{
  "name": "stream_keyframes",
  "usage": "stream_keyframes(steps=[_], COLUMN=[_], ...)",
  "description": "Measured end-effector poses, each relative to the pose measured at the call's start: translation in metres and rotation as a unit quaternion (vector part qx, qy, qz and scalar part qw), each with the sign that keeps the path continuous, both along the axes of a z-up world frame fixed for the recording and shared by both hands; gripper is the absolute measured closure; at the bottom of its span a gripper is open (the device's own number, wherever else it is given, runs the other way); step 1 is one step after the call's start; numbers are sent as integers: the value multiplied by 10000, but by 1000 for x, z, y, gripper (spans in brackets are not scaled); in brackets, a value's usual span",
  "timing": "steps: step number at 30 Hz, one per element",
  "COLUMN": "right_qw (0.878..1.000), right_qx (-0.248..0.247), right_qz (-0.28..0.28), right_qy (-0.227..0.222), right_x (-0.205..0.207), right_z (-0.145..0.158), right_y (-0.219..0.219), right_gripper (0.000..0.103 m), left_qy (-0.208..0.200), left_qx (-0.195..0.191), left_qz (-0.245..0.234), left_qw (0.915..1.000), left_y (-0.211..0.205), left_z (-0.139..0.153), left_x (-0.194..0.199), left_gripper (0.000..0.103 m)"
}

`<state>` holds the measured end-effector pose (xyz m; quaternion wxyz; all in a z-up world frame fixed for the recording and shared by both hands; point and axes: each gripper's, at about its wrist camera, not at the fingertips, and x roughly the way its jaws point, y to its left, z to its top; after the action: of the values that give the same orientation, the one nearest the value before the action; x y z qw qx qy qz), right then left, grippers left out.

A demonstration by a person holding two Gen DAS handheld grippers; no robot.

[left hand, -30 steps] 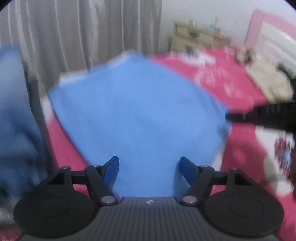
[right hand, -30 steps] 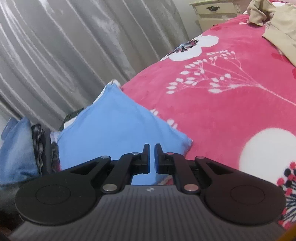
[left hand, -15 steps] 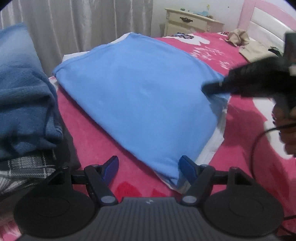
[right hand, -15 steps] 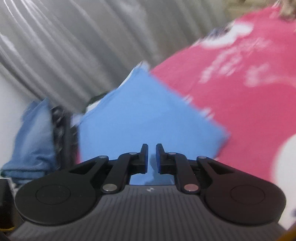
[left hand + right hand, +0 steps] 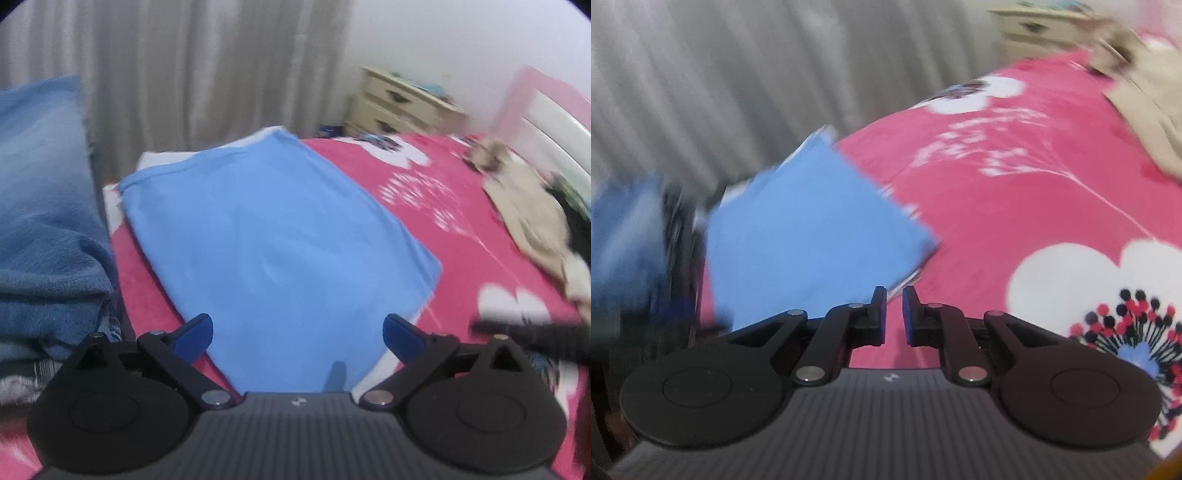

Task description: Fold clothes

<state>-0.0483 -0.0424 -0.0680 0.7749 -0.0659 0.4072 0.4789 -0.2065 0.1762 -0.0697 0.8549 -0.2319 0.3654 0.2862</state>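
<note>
Blue shirt (image 5: 273, 236) lies folded on bed (image 5: 436, 229), 12 o'clock of left gripper (image 5: 297, 332); jaws opening, empty; right gripper (image 5: 894, 310) clenched, empty; risk: fingers snag near edge, undoing fold.

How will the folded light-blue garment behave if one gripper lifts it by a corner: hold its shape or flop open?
Probably flops: the light-blue garment lies thin and flat, following the pink bedspread with no stiffness showing. Layers likely peel apart, since a white edge already peeks out along its near side. Likely light; a push would probably bunch it on the fuzzy cover rather than slide it.
</note>
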Motion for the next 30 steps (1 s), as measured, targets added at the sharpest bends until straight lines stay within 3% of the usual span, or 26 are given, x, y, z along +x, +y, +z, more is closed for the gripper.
stream_keyframes(steps=[3,6,10,14,21,30], right_qw=[9980,9929,9862,9800,9791,9821], right_qx=[-283,-575,-815,-1197,-1579,-1549], right_qz=[555,1017,1431,1579,1275,1004], right_qy=[-134,-212,-158,-179,-142,-361], right_x=[-16,-25,-32,-32,-26,-26], right_z=[2,2,2,-4,-9,3], right_y=[12,23,34,43,39,35], right_gripper=[84,81,57,43,39,38], left_qy=[199,472,646,755,850,891], left_qx=[-190,-84,5,-1,22,-137], left_qz=[594,707,909,1185,1435,1659], left_qw=[9979,9963,9938,9901,9860,9820], left_y=[7,6,4,1,-3,-1], left_z=[4,4,1,-3,-3,-6], left_x=[10,26,39,46,57,53], left_gripper=[4,4,4,4,4,4])
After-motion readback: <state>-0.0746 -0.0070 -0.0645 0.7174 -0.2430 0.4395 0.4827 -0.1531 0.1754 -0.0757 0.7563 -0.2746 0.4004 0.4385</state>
